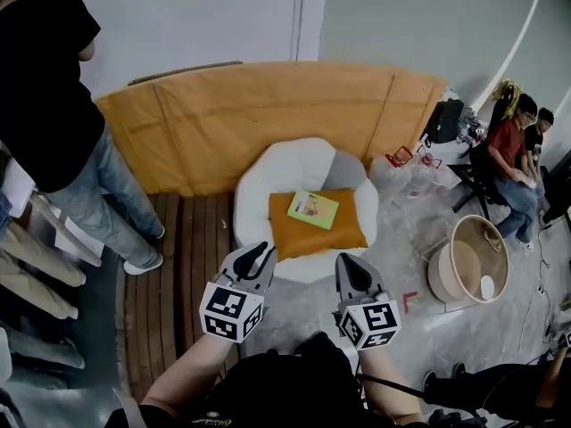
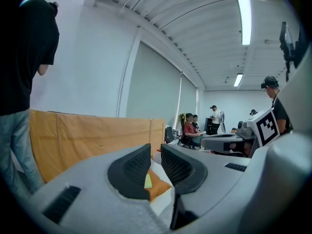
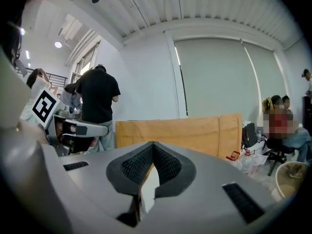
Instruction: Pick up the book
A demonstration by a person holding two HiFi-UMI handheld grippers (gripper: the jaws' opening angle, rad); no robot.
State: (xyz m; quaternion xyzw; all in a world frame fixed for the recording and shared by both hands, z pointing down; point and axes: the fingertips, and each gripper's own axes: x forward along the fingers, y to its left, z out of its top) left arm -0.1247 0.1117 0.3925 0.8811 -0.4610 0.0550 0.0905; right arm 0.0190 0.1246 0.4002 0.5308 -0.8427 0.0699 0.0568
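Thin pale-green paperback book (image 1: 313, 209) lying flat on square orange cushion (image 1: 318, 232).
Left gripper (image 1: 255, 257), right gripper (image 1: 355, 271) hovering clenched, empty; book probably light, bendy, so pinching one edge is looking best.

Head view steeply down; both gripper views low, near level, toward the shared orange panel (image 1: 268, 114).

Right gripper (image 3: 153, 144) shut, facing orange padding
Its dark ribbed jaws meet tip to tip with nothing held between them; beyond stands an orange mat (image 3: 180, 133) propped against the white wall (a person in a black top (image 3: 99, 101) stands at its left end).
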